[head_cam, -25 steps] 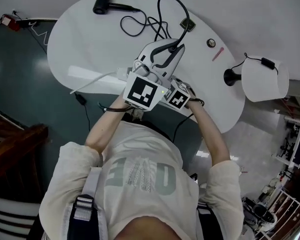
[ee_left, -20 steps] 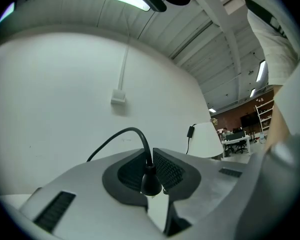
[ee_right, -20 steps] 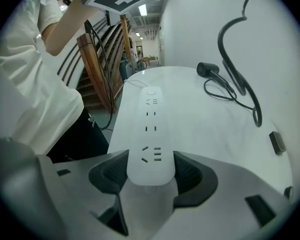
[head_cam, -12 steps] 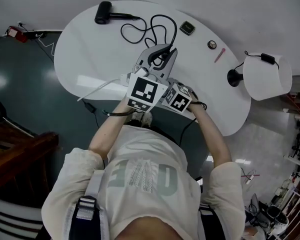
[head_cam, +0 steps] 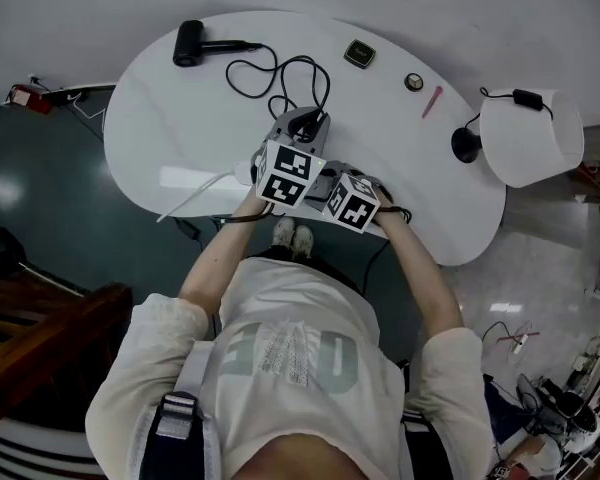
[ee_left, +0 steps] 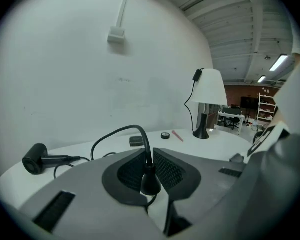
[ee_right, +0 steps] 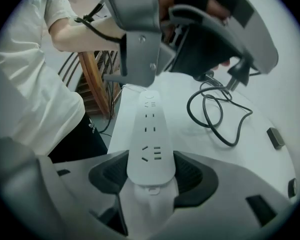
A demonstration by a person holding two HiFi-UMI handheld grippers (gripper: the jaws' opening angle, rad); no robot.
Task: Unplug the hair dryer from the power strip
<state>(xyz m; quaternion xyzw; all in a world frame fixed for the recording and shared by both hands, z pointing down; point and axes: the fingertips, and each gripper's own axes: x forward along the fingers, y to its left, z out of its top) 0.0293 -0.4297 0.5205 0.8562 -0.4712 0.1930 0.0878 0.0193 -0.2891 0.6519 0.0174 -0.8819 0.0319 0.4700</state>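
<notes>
The black hair dryer (head_cam: 188,43) lies at the table's far left, and its cord (head_cam: 280,78) loops toward me. My left gripper (ee_left: 151,159) is shut on the cord's black plug (ee_left: 150,180), which is clear of the strip and low over the table. In the right gripper view the plug (ee_right: 235,76) hangs above the far end of the strip. My right gripper (ee_right: 150,171) is shut on the near end of the white power strip (ee_right: 149,134), whose visible sockets are empty. In the head view the grippers hide most of the strip.
A white table lamp (head_cam: 530,138) stands at the table's right end. A small dark box (head_cam: 358,54), a round disc (head_cam: 413,82) and a pink pen (head_cam: 432,102) lie along the far edge. The strip's white cable (head_cam: 195,196) runs off the near left edge.
My left gripper has come down from high above the table to just over it, still holding the plug. The right gripper has stayed on the power strip.
</notes>
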